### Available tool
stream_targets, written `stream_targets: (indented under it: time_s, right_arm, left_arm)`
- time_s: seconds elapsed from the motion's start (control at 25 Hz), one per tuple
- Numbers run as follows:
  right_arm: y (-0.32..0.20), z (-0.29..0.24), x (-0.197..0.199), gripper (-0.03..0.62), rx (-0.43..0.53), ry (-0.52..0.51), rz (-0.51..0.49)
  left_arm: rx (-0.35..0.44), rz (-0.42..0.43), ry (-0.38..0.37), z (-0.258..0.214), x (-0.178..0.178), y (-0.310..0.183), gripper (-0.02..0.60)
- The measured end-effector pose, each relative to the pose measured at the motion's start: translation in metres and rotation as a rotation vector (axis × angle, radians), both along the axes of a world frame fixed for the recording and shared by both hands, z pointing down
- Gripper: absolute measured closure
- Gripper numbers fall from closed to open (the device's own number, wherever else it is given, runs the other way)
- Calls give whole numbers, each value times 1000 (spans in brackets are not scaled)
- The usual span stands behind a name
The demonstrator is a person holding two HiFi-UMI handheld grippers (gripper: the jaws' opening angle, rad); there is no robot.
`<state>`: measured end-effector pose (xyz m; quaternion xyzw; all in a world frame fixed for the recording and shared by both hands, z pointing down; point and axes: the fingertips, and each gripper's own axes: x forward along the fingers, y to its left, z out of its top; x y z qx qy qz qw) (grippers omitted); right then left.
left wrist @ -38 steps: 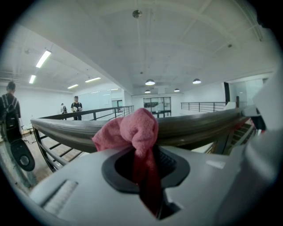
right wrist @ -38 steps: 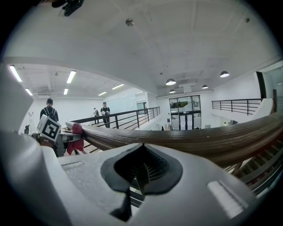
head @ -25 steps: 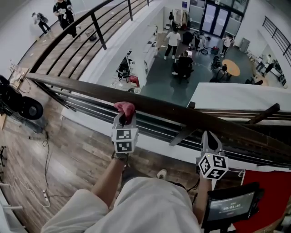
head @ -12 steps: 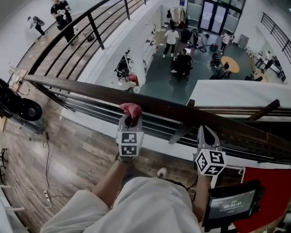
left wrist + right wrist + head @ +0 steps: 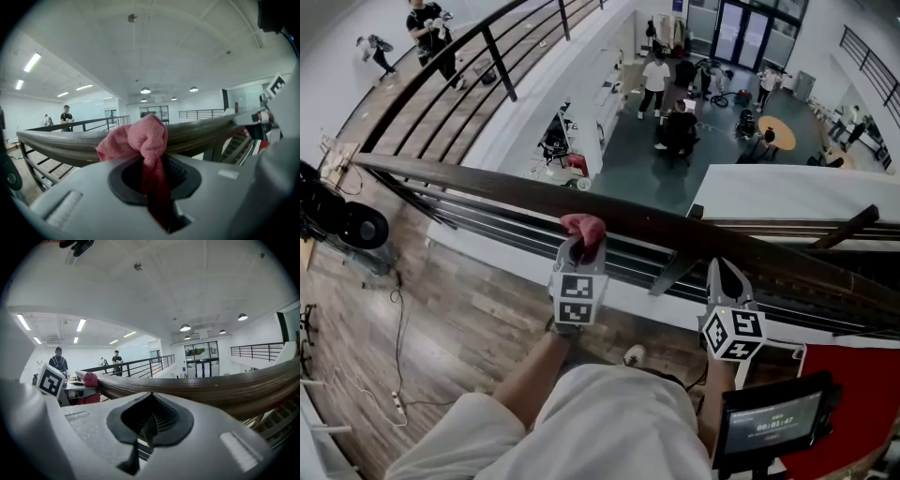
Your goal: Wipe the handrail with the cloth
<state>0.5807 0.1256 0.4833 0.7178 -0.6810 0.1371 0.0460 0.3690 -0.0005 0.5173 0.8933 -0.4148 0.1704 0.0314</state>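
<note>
**Cloth on the rail, left jaws clamped on it**

Nearest me, at lower right, is a small screen [image 5: 773, 424] beside a red surface [image 5: 855, 375]. A wooden floor [image 5: 459, 319] runs under my arms. My left gripper [image 5: 579, 246] reaches forward with its jaws closed tight on the pink cloth [image 5: 583, 227]. One strip of the cloth is pinched between them. The rest is bunched up past the tips, pressed against the near edge of the dark handrail [image 5: 478, 180]. That rail crosses in front of me from upper left down to lower right.

My right gripper [image 5: 724, 272] sits further right along the same rail, well apart from the cloth. Its jaws are brought together with nothing between them. The tips lie just short of the rail, and I cannot tell whether they touch it.

Beyond the rail the building drops to a lower level, where several people [image 5: 678, 131] stand among desks. On the far gallery at upper left, two more persons [image 5: 429, 30] stand behind a black railing [image 5: 497, 56].
</note>
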Motion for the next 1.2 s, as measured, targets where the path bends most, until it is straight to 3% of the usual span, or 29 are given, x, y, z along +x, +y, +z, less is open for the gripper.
stream_targets:
  time_s: [0.64, 1.2]
  right_arm:
    - [1, 1, 8, 592, 1, -6, 0]
    - [1, 3, 8, 592, -2, -2, -4]
  left_arm:
    - [-6, 209, -20, -1, 59, 35, 514]
    - [-15, 336, -8, 0, 97, 60, 514]
